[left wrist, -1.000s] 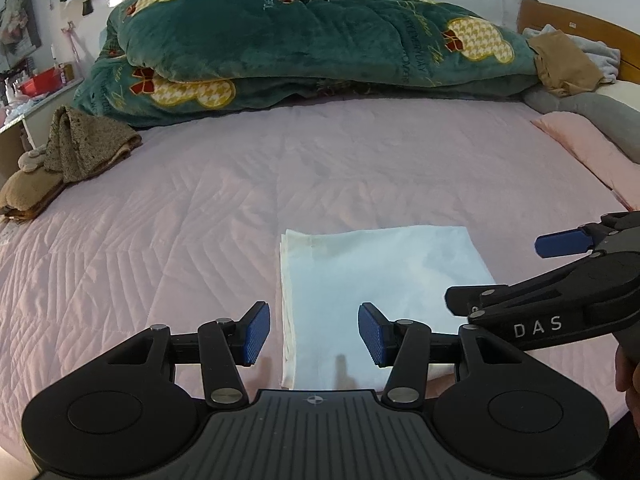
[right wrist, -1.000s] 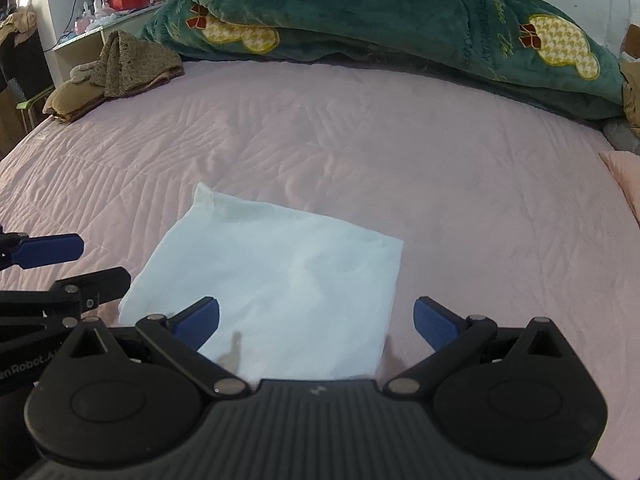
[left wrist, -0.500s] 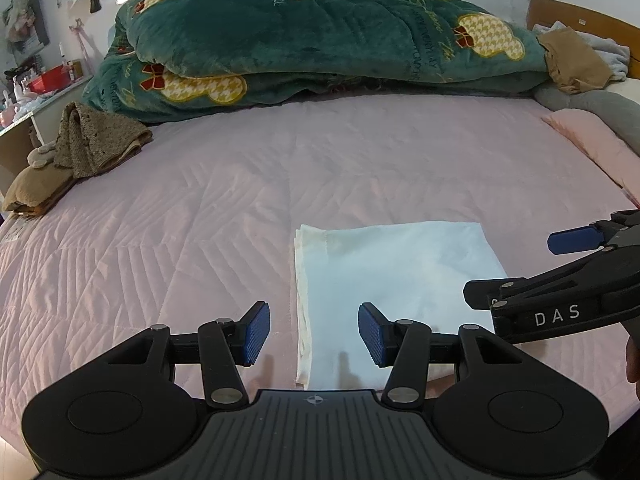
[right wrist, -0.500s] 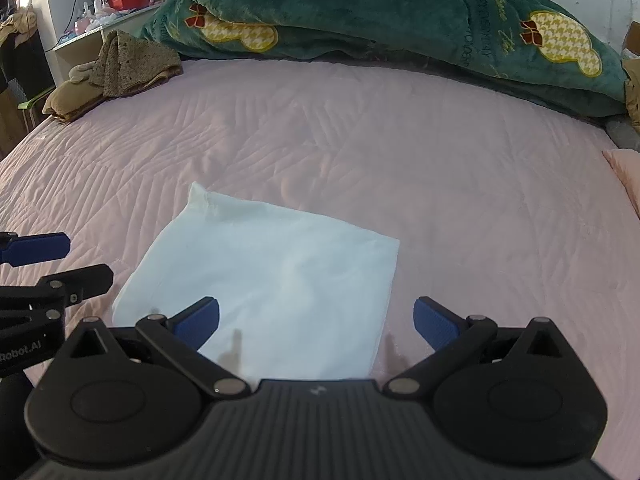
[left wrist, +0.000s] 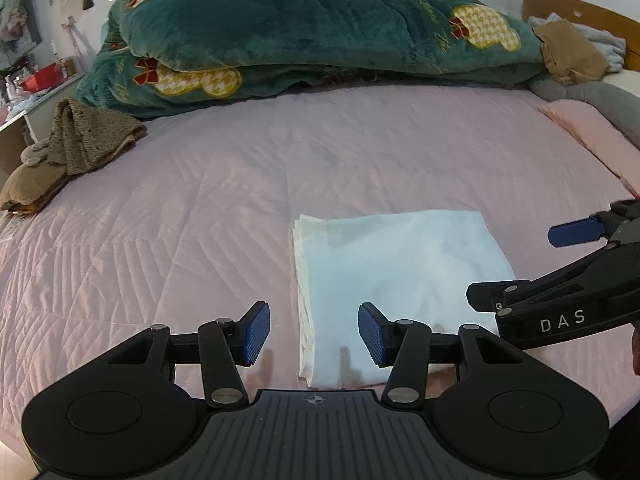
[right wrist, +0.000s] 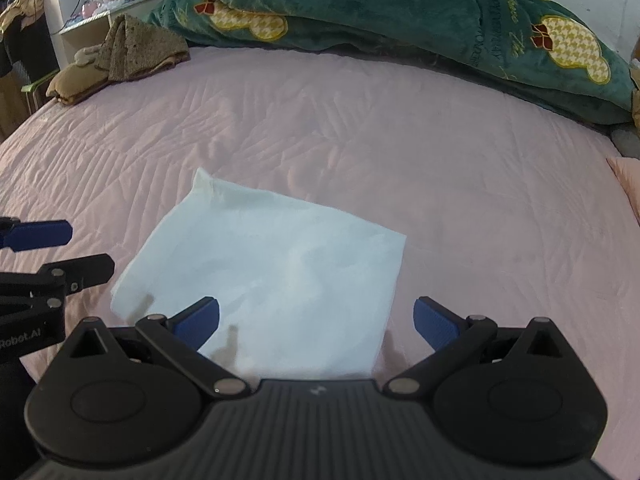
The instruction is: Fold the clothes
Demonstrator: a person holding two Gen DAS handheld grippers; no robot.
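Seen along the left fingers: the cloth (left wrist: pixel 400 276) lies flat on the bed (left wrist: pixel 200 216), already a squarish, layered packet.
Left gripper (left wrist: pixel 314 332): fingers parted a moderate way, holding nothing; they straddle the packet's near left corner.
Stacked edges: these run along the packet's left side, straight away from this gripper, so the layers open toward its left finger.
Right gripper, from this view (left wrist: pixel 560 272): it comes in from the right, low beside the packet's near right part; its state is hard to read here.
Seen along the right fingers: the cloth (right wrist: pixel 276 276) sits slightly left of centre, turned so one corner points away and left.
Right gripper (right wrist: pixel 316 322): fingers spread wide, empty; the packet's near edge lies between them, its right corner just inside the right finger.
Left gripper, from this view (right wrist: pixel 40 256): at the packet's left side, close by.
Nearer hand: about equal, one per near corner.
Stage, as I judge: either folded and done, or awaiting one more fold.
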